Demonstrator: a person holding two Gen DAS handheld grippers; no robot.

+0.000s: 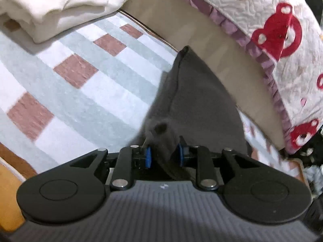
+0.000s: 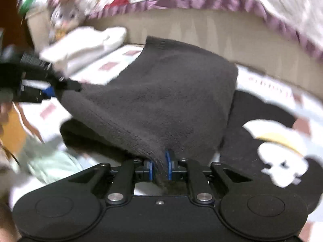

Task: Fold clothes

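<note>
Left wrist view. The left gripper (image 1: 164,157) points down at a bed. Its two blue pads (image 1: 148,157) are clenched on a bunched edge of a dark grey garment (image 1: 193,92). From the pinch the cloth rises away from the camera to a peaked corner, lifted clear of the checked bedsheet (image 1: 84,92), which is pale green and white with dusty-pink squares. A folded white garment (image 1: 60,6) lies on the sheet at upper left, well apart from the grey one. Behind the grey cloth runs a beige bed board (image 1: 201,32); above it hangs a white quilt (image 1: 262,20) with red bear figures and a purple frill.

Right wrist view (blurred). The right gripper (image 2: 160,166) is likewise clenched on the dark grey garment (image 2: 161,96), its blue pads (image 2: 168,161) pressing a thick fold of the hem. The cloth spreads away from the pinch as a broad, taut sheet held off the bed. At the left edge the left gripper (image 2: 50,90) grips another corner of the same garment, so the piece is stretched between the two tools. Under and right of it lies a black garment (image 2: 252,141) bearing a white and yellow print. The folded white garment (image 2: 86,44) rests beyond, near the beige board (image 2: 222,36).
</note>
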